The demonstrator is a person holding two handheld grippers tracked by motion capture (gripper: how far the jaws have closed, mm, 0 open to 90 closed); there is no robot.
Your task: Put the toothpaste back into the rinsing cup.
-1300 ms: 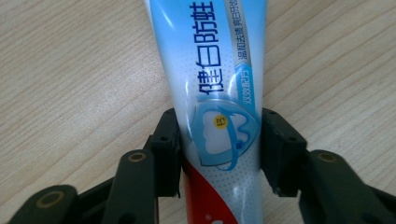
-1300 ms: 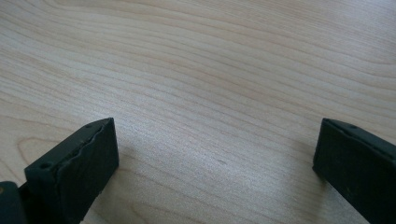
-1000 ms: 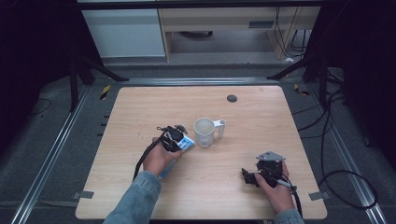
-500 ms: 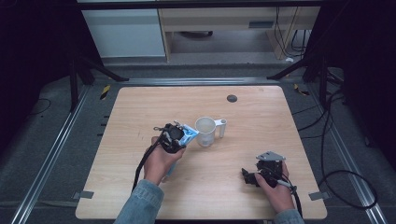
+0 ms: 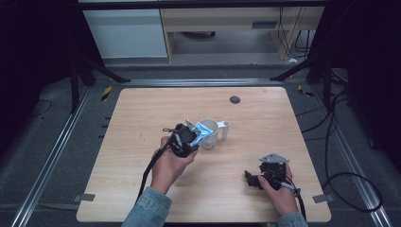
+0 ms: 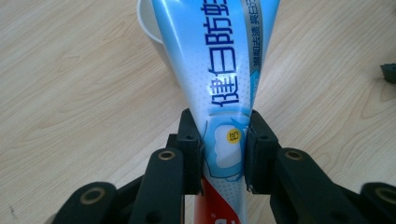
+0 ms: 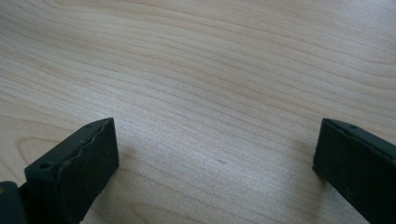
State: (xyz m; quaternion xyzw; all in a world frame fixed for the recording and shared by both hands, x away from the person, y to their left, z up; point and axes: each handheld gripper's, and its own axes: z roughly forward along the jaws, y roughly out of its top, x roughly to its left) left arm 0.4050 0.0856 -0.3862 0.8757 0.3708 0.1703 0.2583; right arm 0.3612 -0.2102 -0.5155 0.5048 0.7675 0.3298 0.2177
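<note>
One toothpaste tube (image 6: 219, 70) is held in the left claw (image 6: 223, 149), clamped between both black pads across the flat crimped end, as seen in the left gripper view. The tube is raised off the desk (image 5: 142, 118) and angled toward the white cup (image 5: 211, 135), with its far end at or just over the cup's rim; whether that end is already inside cannot be told. In the high view the left claw (image 5: 189, 139) sits just beside the cup.

The tube is judged light, soft-walled and glossy. Its film is likely to buckle and slide if squeezed mid-body, so the stiff crimped tail, where hold is now taken, is assessed as the sounder grip point. Paste could be forced toward the cap by heavy pressure on the body.

The cup is judged rigid, light and easily tipped; a nudge from the tube or claw could shift it. Its handle (image 5: 226, 128) points away from the left claw.

The right claw (image 7: 215, 154) is released, its jaws spread wide over bare desk with nothing between them. In the high view the right claw (image 5: 250, 178) rests near the desk's front right, well apart from the cup.
</note>
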